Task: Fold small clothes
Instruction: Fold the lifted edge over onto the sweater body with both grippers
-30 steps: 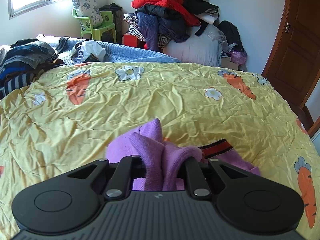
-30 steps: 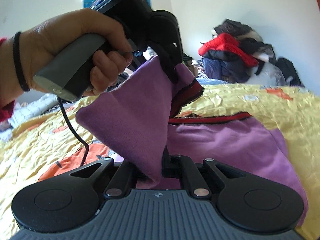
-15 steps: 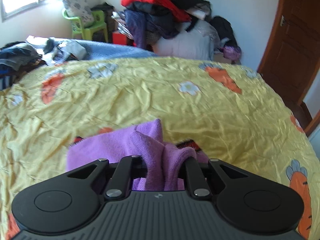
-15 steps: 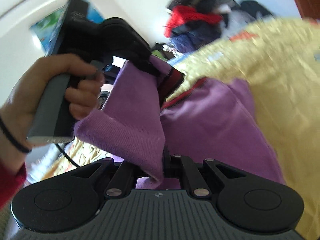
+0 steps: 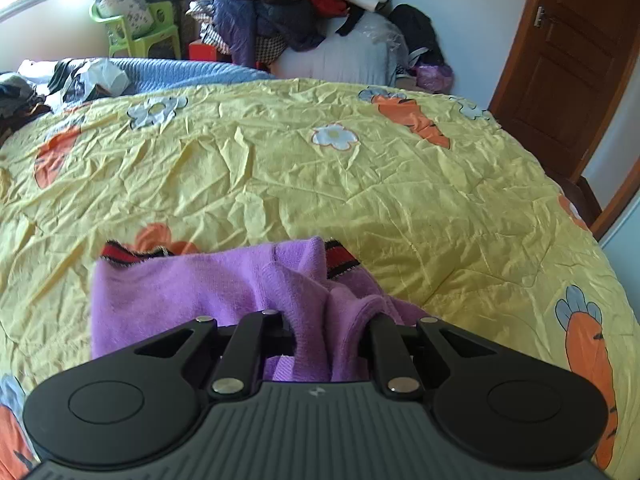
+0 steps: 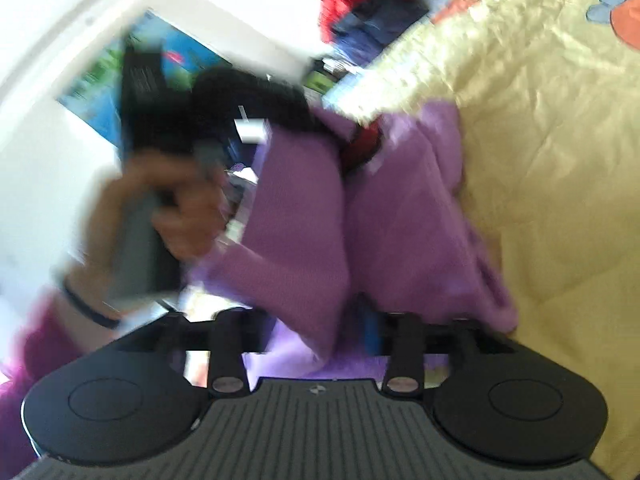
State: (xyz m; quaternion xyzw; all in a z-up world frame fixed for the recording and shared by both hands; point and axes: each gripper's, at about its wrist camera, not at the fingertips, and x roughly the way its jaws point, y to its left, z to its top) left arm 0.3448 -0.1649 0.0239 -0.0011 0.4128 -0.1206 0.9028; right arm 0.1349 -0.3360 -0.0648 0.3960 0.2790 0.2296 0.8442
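A purple fleece garment with red-and-black striped trim (image 5: 208, 292) is spread on the crumpled yellow carrot-print quilt (image 5: 320, 184), one bunched fold clamped in the left gripper (image 5: 320, 344). Only the blurred right-wrist view shows the left hand (image 6: 160, 208), and cloth pinched in the right gripper (image 6: 340, 336).

Garment (image 5: 192, 296) lies on the bedspread (image 5: 360, 200), near edge of bed, directly ahead of the left gripper (image 5: 326, 344), a bunched fold of it between the fingers. Right gripper (image 6: 352, 332) sits at the opposite side of the garment, fabric draped into its fingers; view blurred. Behind bed: clothes pile (image 5: 288, 4) centre, chair (image 5: 136, 32) to its left, door (image 5: 576, 60) right.
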